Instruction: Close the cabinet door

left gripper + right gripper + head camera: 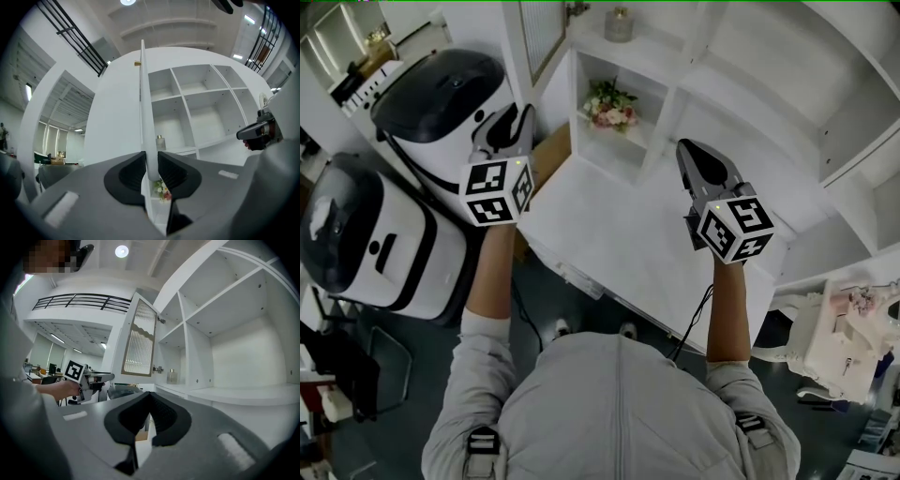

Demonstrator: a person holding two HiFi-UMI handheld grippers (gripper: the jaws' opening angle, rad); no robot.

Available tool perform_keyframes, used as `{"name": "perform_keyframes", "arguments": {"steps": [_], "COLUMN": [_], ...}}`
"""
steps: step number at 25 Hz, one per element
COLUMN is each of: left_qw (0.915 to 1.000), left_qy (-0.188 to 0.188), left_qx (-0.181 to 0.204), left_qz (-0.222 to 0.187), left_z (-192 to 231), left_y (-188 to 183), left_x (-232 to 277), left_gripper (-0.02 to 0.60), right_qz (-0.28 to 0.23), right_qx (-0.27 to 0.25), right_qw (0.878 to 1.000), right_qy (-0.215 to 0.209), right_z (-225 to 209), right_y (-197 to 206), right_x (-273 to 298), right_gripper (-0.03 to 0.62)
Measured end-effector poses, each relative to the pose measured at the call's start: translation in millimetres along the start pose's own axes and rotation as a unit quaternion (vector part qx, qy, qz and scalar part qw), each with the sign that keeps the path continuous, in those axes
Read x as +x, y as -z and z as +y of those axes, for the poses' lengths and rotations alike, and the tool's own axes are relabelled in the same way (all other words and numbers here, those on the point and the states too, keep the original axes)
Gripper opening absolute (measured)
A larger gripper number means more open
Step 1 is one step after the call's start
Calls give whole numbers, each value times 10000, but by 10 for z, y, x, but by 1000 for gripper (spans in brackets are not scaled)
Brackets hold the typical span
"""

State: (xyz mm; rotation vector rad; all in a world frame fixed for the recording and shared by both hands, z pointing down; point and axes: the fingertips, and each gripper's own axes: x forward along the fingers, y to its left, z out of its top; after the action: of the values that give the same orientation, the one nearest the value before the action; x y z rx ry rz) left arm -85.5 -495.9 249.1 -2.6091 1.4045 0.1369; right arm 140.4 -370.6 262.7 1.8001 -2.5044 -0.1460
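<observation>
Left hand-held gripper (pixel 151 164) pinches cabinet door (pixel 143 93) edge — right hand-held gripper (pixel 149 398) closed, clear of shelves (pixel 243 394).

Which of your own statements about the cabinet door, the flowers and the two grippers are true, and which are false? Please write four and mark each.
1. The left gripper grips the cabinet door by its edge. True.
2. The right gripper holds a bottle. False: its jaws are together, with nothing between them.
3. Flowers stand in a compartment of the cabinet. True.
4. The cabinet door is fully closed. False: it stands open.
</observation>
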Motion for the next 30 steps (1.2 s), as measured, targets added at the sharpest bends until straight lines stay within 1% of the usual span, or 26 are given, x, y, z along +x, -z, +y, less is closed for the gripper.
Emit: {"name": "perform_keyframes", "arguments": {"steps": [6, 9, 13, 16, 19, 23, 26, 30], "left_qw": [9990, 9966, 9890, 9853, 9834, 9831, 9832, 9820], "left_qy": [392, 790, 1456, 1706, 1802, 1778, 1762, 1823], "left_qx": [-115, -135, -129, -61, -181, -384, -424, -471], "left_qz": [-167, -206, -211, -115, -56, -196, -227, -162], "left_z": [-505, -822, -1243, -1487, -1658, -1770, -1832, -1925], "left_y": [-41, -63, -86, -78, -77, -72, -69, -62], "left_x": [133, 279, 596, 837, 1024, 1185, 1294, 1472], "left_gripper": [114, 131, 160, 166, 160, 152, 150, 146], "right_qz": [-1, 26, 16, 29, 102, 269, 337, 389], "right_qx": [38, 63, 105, 142, 212, 262, 317, 385], "right_qw": [9999, 9995, 9984, 9971, 9950, 9918, 9895, 9867], "right_qy": [150, 302, 557, 748, 972, 1223, 1370, 1532], "right_z": [-126, -218, -362, -464, -589, -748, -845, -936], "right_y": [26, 63, 79, 121, 215, 348, 421, 496], "right_x": [-159, -271, -452, -586, -743, -905, -996, -1089], "right_gripper": [2, 2, 2, 2, 2, 2, 2, 2]}}
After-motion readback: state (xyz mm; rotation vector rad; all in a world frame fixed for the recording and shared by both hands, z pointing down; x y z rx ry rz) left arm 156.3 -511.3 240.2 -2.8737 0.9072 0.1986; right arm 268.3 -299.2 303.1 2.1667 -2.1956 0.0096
